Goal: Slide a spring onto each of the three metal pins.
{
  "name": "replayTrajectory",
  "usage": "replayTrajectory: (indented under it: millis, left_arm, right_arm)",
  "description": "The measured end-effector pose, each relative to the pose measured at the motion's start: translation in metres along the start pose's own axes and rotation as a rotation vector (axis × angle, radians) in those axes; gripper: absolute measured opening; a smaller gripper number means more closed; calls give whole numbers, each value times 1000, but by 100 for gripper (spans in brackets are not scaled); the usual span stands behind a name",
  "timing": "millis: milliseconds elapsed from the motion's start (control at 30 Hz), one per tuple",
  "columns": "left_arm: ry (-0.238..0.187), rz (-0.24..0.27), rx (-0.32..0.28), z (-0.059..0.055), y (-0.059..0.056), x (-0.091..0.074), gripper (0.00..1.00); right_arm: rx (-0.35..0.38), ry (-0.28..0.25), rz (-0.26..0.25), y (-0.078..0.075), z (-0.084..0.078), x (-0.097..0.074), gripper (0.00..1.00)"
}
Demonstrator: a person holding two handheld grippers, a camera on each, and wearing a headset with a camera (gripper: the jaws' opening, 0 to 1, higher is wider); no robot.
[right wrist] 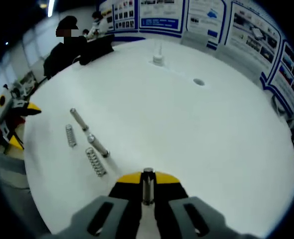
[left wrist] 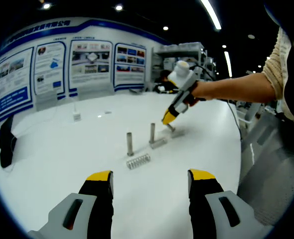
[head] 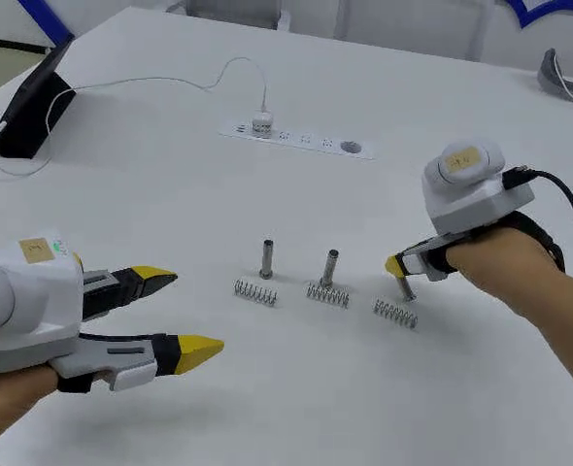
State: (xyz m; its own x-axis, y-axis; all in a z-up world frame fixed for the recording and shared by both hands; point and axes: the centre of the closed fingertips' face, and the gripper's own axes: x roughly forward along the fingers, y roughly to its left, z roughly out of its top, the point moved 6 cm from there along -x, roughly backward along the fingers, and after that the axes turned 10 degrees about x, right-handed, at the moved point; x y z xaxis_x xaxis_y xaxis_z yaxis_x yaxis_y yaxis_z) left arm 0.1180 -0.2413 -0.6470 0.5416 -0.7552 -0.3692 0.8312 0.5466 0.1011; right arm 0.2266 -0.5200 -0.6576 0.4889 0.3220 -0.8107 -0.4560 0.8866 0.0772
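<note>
Nearest, low on the left of the head view: left claw [head: 194,311], yellow tips spread wide, empty, held clear of the white surface [head: 296,388]. Across on the right: right claw [head: 395,264], closed tight on the third pin [head: 404,287], which is tilted; cannot tell whether its lower end touches the surface.

Between the claws: left pin [head: 266,258] and middle pin [head: 330,268], both upright, bare and apart from each other. Lying flat just in front of them: left spring [head: 255,291] and middle spring [head: 327,295]. Right spring [head: 395,312] also flat, just beside the third pin's lower end.

Farther back: power strip [head: 296,138] with a white plug [head: 262,123], and a dark tablet [head: 29,107] propped at far left.

Tan label [head: 461,160] on the right gripper's body and another on the left, writing too small to read. Blue-and-white posters [left wrist: 89,57] along the wall in the left gripper view, text not legible.
</note>
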Motion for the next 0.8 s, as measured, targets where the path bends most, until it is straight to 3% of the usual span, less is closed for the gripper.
replayTrajectory:
  millis: [800]
  left_arm:
    - [6, 1, 27, 9, -5, -4, 62]
  right_arm:
    - [40, -76, 22, -4, -8, -13, 9]
